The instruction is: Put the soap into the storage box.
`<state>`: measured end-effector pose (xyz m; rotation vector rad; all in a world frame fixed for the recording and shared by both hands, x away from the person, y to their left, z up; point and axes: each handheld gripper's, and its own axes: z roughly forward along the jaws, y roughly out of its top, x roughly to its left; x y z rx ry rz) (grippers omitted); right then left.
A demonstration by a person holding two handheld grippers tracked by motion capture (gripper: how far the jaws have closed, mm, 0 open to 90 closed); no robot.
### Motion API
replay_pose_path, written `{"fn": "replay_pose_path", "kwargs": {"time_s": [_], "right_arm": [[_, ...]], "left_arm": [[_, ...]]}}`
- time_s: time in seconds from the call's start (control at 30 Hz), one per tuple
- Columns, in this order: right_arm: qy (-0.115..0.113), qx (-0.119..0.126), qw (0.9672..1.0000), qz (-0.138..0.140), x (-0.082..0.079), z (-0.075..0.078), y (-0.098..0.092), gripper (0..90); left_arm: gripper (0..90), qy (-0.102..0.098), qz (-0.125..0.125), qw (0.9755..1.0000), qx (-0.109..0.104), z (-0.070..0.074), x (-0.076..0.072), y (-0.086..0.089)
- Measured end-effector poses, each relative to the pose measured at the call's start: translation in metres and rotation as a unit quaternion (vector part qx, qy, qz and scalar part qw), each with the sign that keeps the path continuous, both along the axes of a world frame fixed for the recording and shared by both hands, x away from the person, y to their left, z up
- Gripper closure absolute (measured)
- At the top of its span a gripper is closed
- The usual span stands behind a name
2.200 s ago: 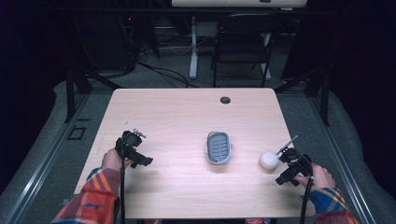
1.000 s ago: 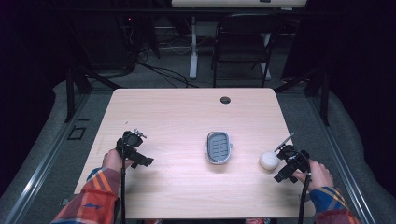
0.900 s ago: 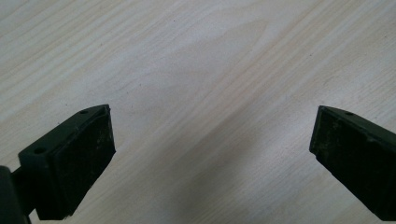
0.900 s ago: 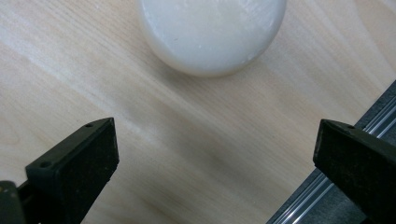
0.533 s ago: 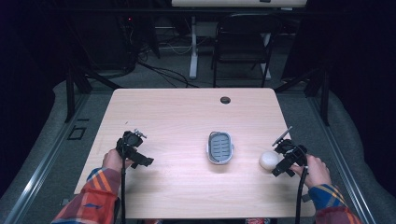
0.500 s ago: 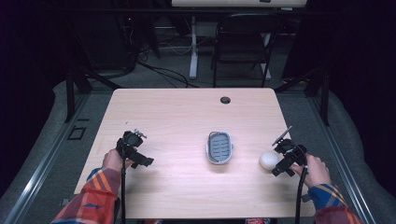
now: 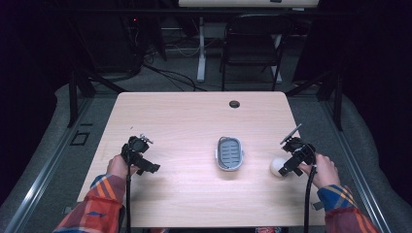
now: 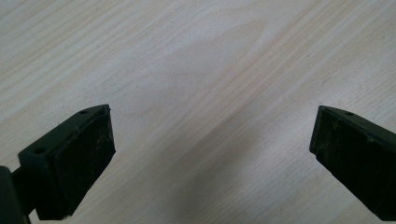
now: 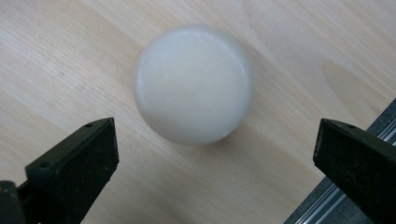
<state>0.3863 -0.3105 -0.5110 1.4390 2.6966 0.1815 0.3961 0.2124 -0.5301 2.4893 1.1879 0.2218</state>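
My right gripper (image 9: 215, 154) hangs wide apart over the white ball (image 9: 194, 84), which sits at twelve o'clock ahead of the jaws. If I close off-centre, I think it rolls off the table edge (image 9: 336, 196) at five o'clock. My left gripper (image 8: 212, 154) is also spread, empty.

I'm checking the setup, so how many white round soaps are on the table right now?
1. The white round soap lies near the table's right edge, right of the grey soap dish, just ahead of the open right gripper. Nothing seems hidden.
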Motion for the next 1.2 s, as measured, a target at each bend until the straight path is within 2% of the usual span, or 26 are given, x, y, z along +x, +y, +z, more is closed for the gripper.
{"fn": "replay_pose_path", "kwargs": {"time_s": [0.07, 0.1, 0.13, 0.23, 0.27, 0.33, 0.43, 0.47, 0.5, 0.53, 0.57, 0.6, 0.67, 0.73, 0.8, 0.83, 0.9, 0.93, 0.97, 1.07, 1.1, 1.17, 1.2], "right_arm": [[-0.008, 0.009, 0.9999, -0.005, 0.002, 0.000, 0.002, 0.0], [-0.001, 0.000, 1.0000, 0.004, 0.004, 0.002, 0.002, 0.0], [-0.006, 0.014, 0.9999, -0.005, 0.004, 0.000, 0.003, 0.0], [-0.001, 0.009, 1.0000, 0.000, 0.008, 0.001, 0.006, 0.0], [-0.006, 0.014, 0.9999, -0.005, 0.009, 0.000, 0.007, 0.0], [0.002, 0.013, 0.9999, -0.002, 0.013, -0.001, 0.009, 0.0], [-0.005, 0.023, 0.9997, -0.010, 0.014, -0.005, 0.012, 0.0], [0.004, 0.013, 0.9999, -0.002, 0.016, -0.005, 0.013, 0.0], [0.024, -0.009, 0.9995, 0.020, 0.020, -0.003, 0.013, 0.0], [0.033, -0.024, 0.9987, 0.030, 0.023, -0.002, 0.014, 0.0], [0.008, 0.007, 0.9999, 0.001, 0.020, -0.009, 0.016, 0.0], [0.009, 0.014, 0.9999, -0.001, 0.021, -0.011, 0.017, 0.0], [0.025, 0.001, 0.9996, 0.014, 0.025, -0.011, 0.017, 0.0], [0.017, 0.015, 0.9997, 0.000, 0.025, -0.018, 0.019, 0.0], [0.023, 0.008, 0.9997, 0.003, 0.026, -0.019, 0.020, 0.0], [0.012, 0.023, 0.9996, -0.010, 0.025, -0.022, 0.021, 0.0], [0.029, 0.005, 0.9995, 0.007, 0.028, -0.020, 0.020, 0.0], [0.026, 0.007, 0.9996, 0.003, 0.028, -0.022, 0.021, 0.0], [0.029, -0.002, 0.9996, 0.007, 0.029, -0.022, 0.020, 0.0], [0.026, 0.009, 0.9996, -0.001, 0.029, -0.026, 0.021, 0.0], [0.035, 0.000, 0.9994, 0.006, 0.030, -0.026, 0.021, 0.3], [0.031, 0.012, 0.9995, -0.002, 0.029, -0.029, 0.021, 2.6], [0.046, -0.005, 0.9989, 0.012, 0.031, -0.028, 0.021, 8.5]], "left_arm": [[0.0, 0.000, -0.001, 1.0000, 0.000, 0.000, 0.000, 0.000], [0.0, 0.000, -0.001, 1.0000, 0.000, 0.000, 0.000, 0.000], [0.0, 0.000, 0.000, 1.0000, 0.000, 0.000, 0.000, 0.000], [0.0, 0.000, 0.000, 1.0000, 0.000, 0.000, 0.000, 0.000], [0.0, 0.000, 0.000, 1.0000, 0.000, 0.000, 0.000, 0.000], [0.0, 0.001, -0.001, 1.0000, 0.000, 0.000, 0.000, 0.000], [0.0, 0.001, -0.001, 1.0000, 0.000, 0.000, 0.000, 0.000], [0.0, 0.001, 0.000, 1.0000, 0.000, 0.000, 0.000, 0.000], [0.0, 0.001, -0.001, 1.0000, 0.001, 0.000, 0.000, 0.000], [0.0, 0.001, -0.001, 1.0000, 0.000, 0.000, 0.000, 0.000], [0.0, 0.001, 0.000, 1.0000, 0.000, 0.000, 0.000, 0.000], [0.0, 0.001, 0.000, 1.0000, -0.001, 0.000, 0.000, 0.000], [0.0, 0.002, 0.000, 1.0000, 0.000, 0.000, 0.000, 0.000], [0.0, 0.002, 0.000, 1.0000, -0.001, 0.000, 0.000, 0.000], [0.0, 0.001, 0.000, 1.0000, 0.000, 0.000, 0.000, 0.000], [0.0, 0.001, 0.000, 1.0000, -0.001, 0.000, 0.000, 0.000], [0.0, 0.001, 0.000, 1.0000, -0.001, 0.000, 0.000, 0.000], [0.0, 0.001, 0.000, 1.0000, -0.001, 0.000, 0.000, 0.000], [0.0, 0.001, 0.000, 1.0000, -0.001, 0.000, 0.000, 0.000], [0.0, 0.001, 0.000, 1.0000, -0.001, 0.000, 0.000, 0.000], [0.0, 0.001, 0.000, 1.0000, -0.001, 0.000, 0.000, 0.000], [0.0, 0.000, 0.000, 1.0000, -0.001, 0.000, 0.000, 0.000], [0.0, 0.001, 0.000, 1.0000, -0.001, 0.000, 0.000, 0.000]]}}
